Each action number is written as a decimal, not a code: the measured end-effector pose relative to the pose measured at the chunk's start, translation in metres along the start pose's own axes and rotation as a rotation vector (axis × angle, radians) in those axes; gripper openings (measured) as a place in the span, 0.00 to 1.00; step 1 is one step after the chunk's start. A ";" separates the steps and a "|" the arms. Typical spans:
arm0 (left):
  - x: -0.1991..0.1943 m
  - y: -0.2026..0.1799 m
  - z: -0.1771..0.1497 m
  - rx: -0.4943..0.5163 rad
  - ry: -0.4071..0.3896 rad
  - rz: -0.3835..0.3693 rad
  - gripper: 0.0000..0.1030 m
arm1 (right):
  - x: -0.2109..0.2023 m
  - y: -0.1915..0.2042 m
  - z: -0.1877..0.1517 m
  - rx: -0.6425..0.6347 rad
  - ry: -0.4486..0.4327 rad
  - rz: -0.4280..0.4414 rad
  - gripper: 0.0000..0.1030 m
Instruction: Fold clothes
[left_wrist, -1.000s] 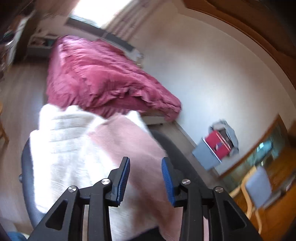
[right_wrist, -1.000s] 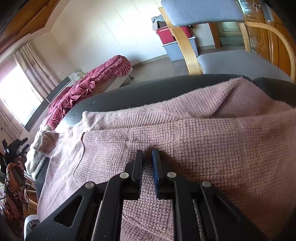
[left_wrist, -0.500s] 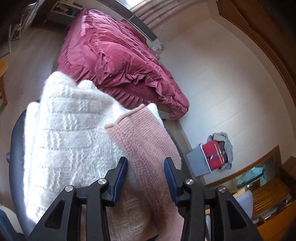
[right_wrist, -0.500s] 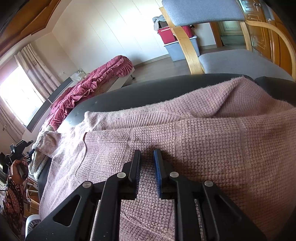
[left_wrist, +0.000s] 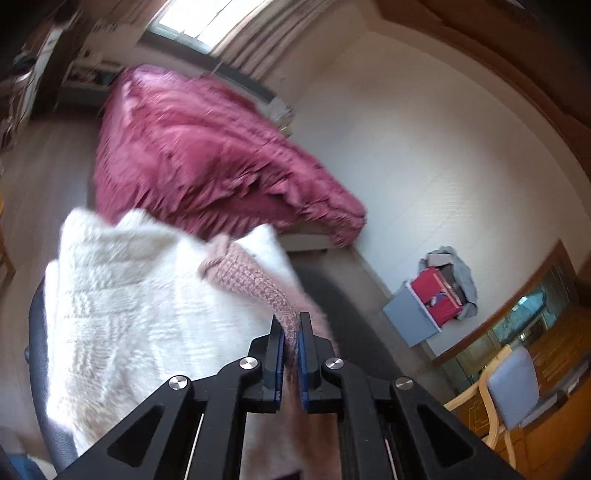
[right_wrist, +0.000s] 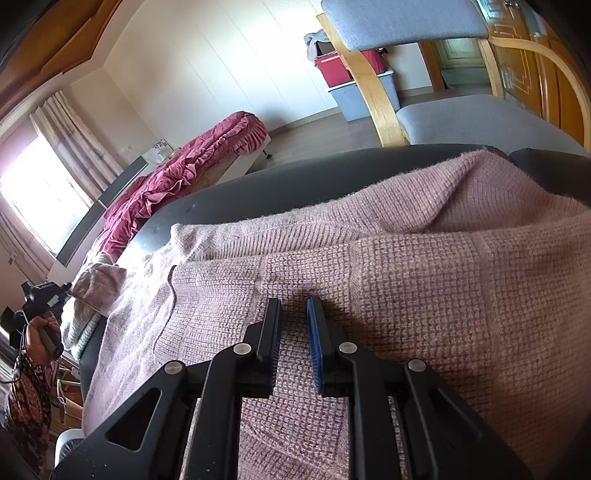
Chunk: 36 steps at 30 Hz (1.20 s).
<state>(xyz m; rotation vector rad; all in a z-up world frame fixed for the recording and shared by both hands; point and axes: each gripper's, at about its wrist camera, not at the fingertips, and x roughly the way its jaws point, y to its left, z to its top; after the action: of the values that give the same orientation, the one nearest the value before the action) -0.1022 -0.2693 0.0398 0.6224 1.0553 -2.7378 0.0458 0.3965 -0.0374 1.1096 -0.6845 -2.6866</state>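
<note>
A pink knit sweater lies spread over a dark round table. In the left wrist view its sleeve runs across a white fluffy knit garment. My left gripper is shut on the pink sleeve and holds it pinched between its blue pads. My right gripper rests over the sweater's body with its jaws a little apart, and the knit shows in the gap between them.
A bed with a maroon quilt stands beyond the table. A grey bin with a red box is by the wall. A grey-cushioned wooden chair stands at the table's far side. The person's hand with the left gripper is at left.
My left gripper has closed from wide open onto the pink sleeve. My right gripper's jaws have opened slightly over the sweater.
</note>
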 end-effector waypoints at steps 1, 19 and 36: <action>-0.008 -0.015 -0.002 0.032 -0.012 -0.038 0.05 | 0.000 0.000 0.000 0.002 0.000 0.002 0.15; -0.068 -0.274 -0.189 0.582 0.296 -0.662 0.05 | -0.004 -0.012 -0.001 0.063 -0.004 0.065 0.15; -0.054 -0.323 -0.380 0.831 0.610 -0.698 0.21 | -0.006 -0.023 -0.001 0.136 -0.018 0.132 0.15</action>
<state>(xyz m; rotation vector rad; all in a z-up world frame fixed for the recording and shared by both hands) -0.0181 0.2238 0.0055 1.5078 0.0827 -3.7144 0.0512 0.4187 -0.0447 1.0319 -0.9220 -2.5746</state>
